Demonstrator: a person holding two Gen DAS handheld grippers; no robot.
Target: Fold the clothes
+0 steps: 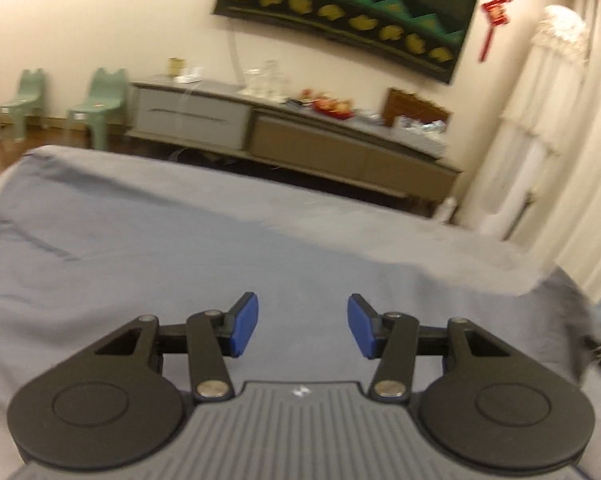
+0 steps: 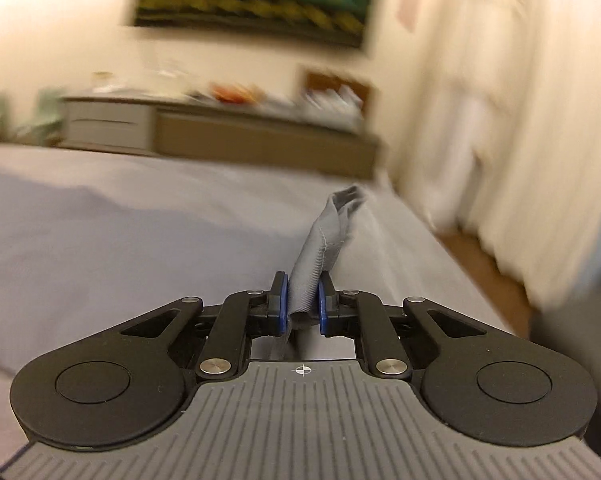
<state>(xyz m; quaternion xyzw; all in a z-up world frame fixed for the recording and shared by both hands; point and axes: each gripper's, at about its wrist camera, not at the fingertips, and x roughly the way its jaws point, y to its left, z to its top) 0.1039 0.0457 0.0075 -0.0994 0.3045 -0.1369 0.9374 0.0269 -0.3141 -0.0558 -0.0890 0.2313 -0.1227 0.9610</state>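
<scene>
Here, right gripper [image 2: 303, 305] jaws pinching grey garment [image 2: 324, 236], angled down

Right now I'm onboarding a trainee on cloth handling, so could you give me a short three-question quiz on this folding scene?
1. True or false: the left gripper is clamped on fabric.
2. What is pinched between the blue pads of the right gripper?
A. a bunched strip of the grey garment
B. a white towel
C. nothing
3. Fill in: behind the bed, a long low ____ stands against the wall under the green and yellow wall hanging.

Key: 1 false, its jaws stand apart over the grey cloth. 2 A. 3 sideboard.
</scene>
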